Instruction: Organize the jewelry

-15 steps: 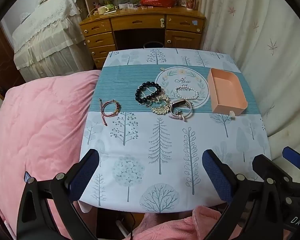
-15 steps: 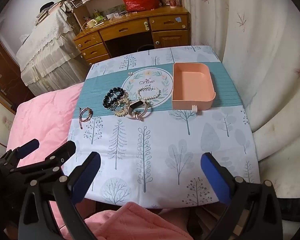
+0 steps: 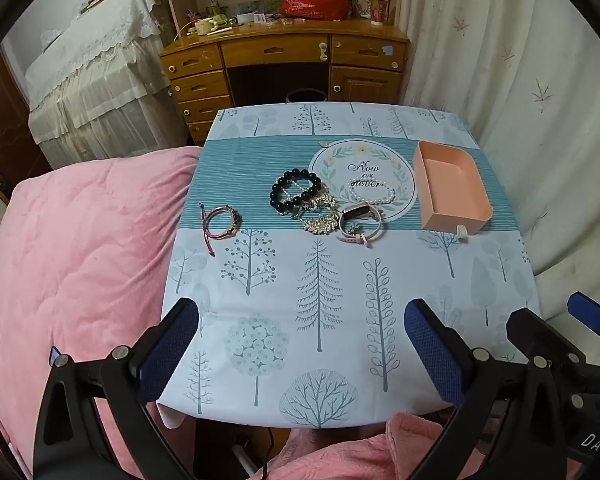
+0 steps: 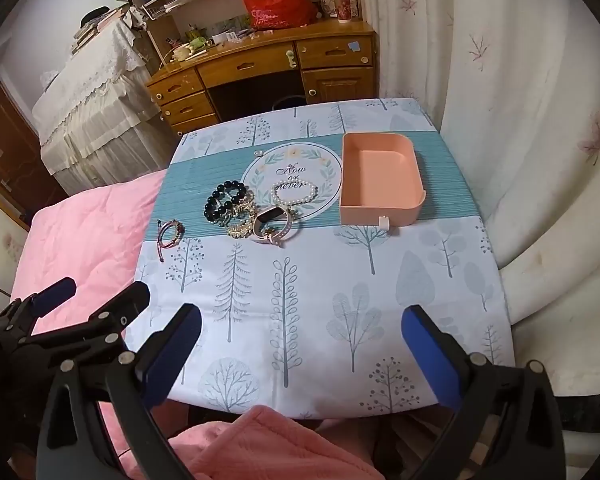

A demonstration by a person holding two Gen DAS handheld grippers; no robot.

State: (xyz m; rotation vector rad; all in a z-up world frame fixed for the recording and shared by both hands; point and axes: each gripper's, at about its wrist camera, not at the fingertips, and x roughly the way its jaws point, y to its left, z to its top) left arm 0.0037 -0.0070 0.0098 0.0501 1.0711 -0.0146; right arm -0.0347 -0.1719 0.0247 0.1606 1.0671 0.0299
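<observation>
Several pieces of jewelry lie mid-table on the teal stripe: a black bead bracelet (image 3: 296, 190) (image 4: 225, 199), a gold leaf bracelet (image 3: 320, 218) (image 4: 242, 222), a pearl bracelet (image 3: 371, 191) (image 4: 294, 193), a pink band watch (image 3: 358, 224) (image 4: 274, 226) and, apart to the left, a red cord bracelet (image 3: 220, 222) (image 4: 170, 234). An empty peach tray (image 3: 452, 188) (image 4: 380, 178) stands to their right. My left gripper (image 3: 302, 344) and my right gripper (image 4: 300, 340) hover open over the near table edge, with nothing between the fingers. The right gripper's side shows in the left wrist view.
The small table wears a tree-print cloth (image 3: 320, 300) (image 4: 340, 300). A pink quilted bed (image 3: 72, 260) adjoins its left side, and a white curtain (image 3: 540, 80) hangs at the right. A wooden desk (image 3: 284, 64) stands behind. Pink fabric (image 4: 260, 448) lies at the near edge.
</observation>
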